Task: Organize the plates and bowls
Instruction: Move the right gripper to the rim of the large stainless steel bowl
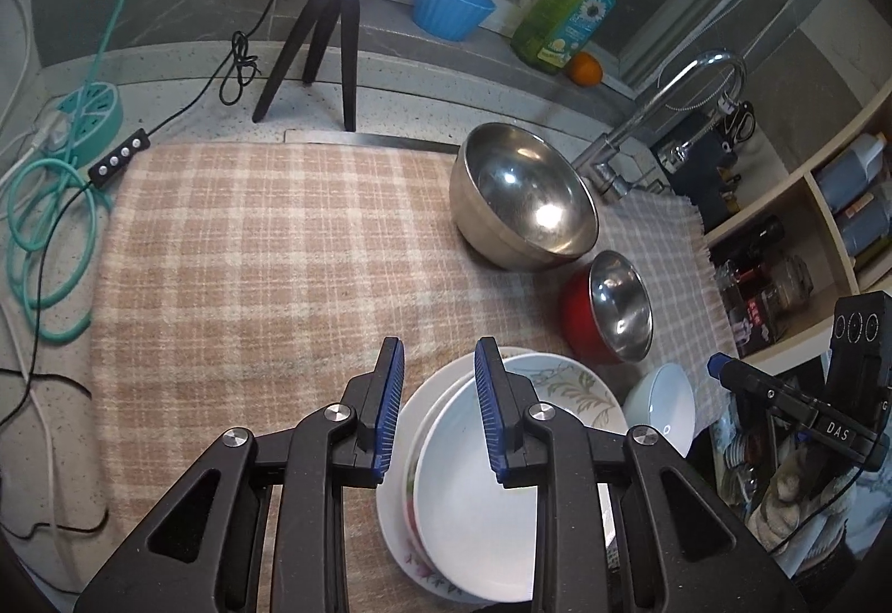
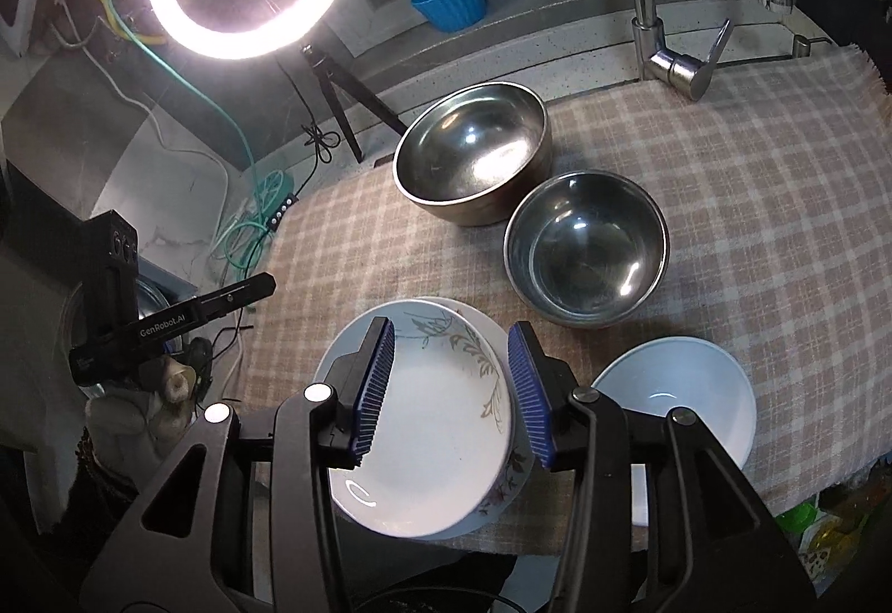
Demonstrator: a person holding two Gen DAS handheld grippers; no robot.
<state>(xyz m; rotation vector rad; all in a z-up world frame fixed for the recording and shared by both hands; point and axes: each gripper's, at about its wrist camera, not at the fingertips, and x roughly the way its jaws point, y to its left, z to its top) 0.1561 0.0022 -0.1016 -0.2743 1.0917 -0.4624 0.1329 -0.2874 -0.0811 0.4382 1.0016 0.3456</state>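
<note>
Checked cloth (image 2: 725, 223) spread over desk, everything sitting on it. Large steel bowl (image 2: 474, 156) at back near faucet (image 2: 652, 28). Smaller steel bowl with red outside (image 1: 613, 312) just beside it, nearer front. Stack of plates (image 2: 423, 423) at front edge, floral-rimmed ones under plain white plate. Small white bowl (image 2: 680, 390) just right of stack. Left gripper (image 1: 437, 407) over plates, jaws released, gripping nothing. Right gripper (image 2: 451, 390) above same stack, jaws spread wide, empty too.

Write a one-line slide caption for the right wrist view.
Open right gripper above stacked plates, beside a white bowl and two steel bowls on checked cloth.
</note>
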